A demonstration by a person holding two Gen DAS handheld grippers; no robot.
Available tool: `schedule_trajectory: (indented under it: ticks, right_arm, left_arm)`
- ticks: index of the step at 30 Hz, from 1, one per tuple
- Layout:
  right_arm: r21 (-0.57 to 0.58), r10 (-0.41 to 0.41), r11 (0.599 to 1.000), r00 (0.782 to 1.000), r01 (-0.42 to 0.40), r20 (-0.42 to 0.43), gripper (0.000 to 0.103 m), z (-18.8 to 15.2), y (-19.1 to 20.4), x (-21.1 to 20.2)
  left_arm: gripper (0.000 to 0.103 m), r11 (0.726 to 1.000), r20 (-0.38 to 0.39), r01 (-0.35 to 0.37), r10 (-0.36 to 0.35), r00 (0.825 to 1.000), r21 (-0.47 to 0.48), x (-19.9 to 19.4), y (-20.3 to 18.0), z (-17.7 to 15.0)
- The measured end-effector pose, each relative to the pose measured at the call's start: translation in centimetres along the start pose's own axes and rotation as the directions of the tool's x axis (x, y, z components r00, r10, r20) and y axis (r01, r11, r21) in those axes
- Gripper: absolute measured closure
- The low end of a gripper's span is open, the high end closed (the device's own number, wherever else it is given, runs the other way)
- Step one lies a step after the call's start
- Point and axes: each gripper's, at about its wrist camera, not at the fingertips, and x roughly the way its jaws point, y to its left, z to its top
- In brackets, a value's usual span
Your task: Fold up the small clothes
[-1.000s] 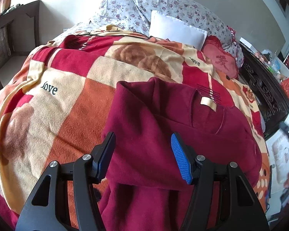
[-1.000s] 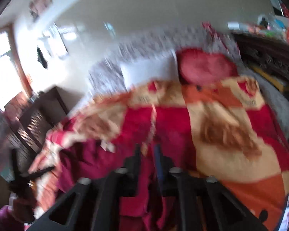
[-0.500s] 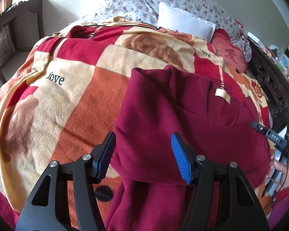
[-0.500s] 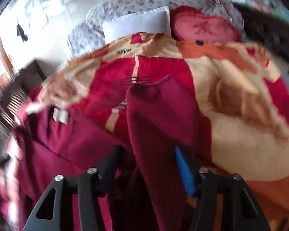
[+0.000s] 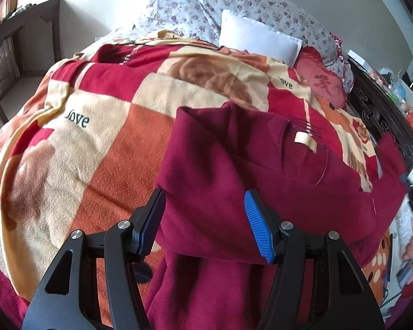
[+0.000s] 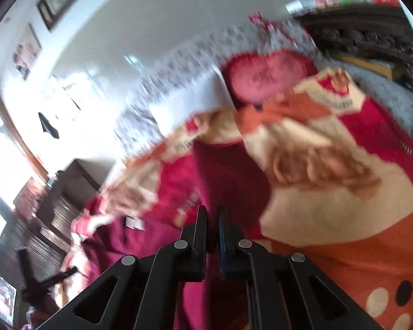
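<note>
- The maroon sweater (image 5: 261, 170) lies on the checked blanket (image 5: 102, 148) of the bed, collar and pale neck label (image 5: 305, 140) toward the pillows (image 5: 258, 40), hem toward the person.
- One side is already folded in: a thick doubled edge runs along the garment's long axis, from the hem up toward the collar.
- The left claw (image 5: 203, 220) hangs straight above that folded edge with its jaws standing apart; the cloth lies beneath and between them, but the pads do not press on it.
- The right claw (image 6: 212, 228) has just been closing and its jaws are now nearly together. In the blurred right wrist view maroon cloth sits at and under the tips, seemingly the sleeve (image 6: 228, 176) stretching away toward the pillows, so it looks pinched, though the blur leaves that uncertain.
- The coming move likely turns on this: the unfolded side and sleeve lie at the right claw, which is the nearer one to carry it across the body.
- No containers are in view; folded pieces would simply stay on the bed.
</note>
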Motion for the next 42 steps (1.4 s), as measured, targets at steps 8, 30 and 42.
schedule_trajectory:
  ticks: [8,30,42]
  right_arm:
    - [-0.042,0.245,0.969,0.96,-0.242,0.134,0.097,3.1,5.1,-6.8]
    - [-0.254,0.196,0.91,0.882,-0.326,-0.429,0.092,-4.3,19.9,16.4]
    - [-0.193,0.088,0.97,0.95,-0.15,-0.299,0.049,-7.3,10.2,4.7]
  left_arm:
    - [0.043,0.999,0.039,0.028,-0.027,0.999,-0.018,-2.1,-0.3,0.4]
    - [0.043,0.988,0.101,-0.016,0.032,0.994,-0.157,-4.3,7.0,1.3]
    - [0.037,0.997,0.044,0.078,-0.077,0.996,-0.025,-0.8,3.7,0.5]
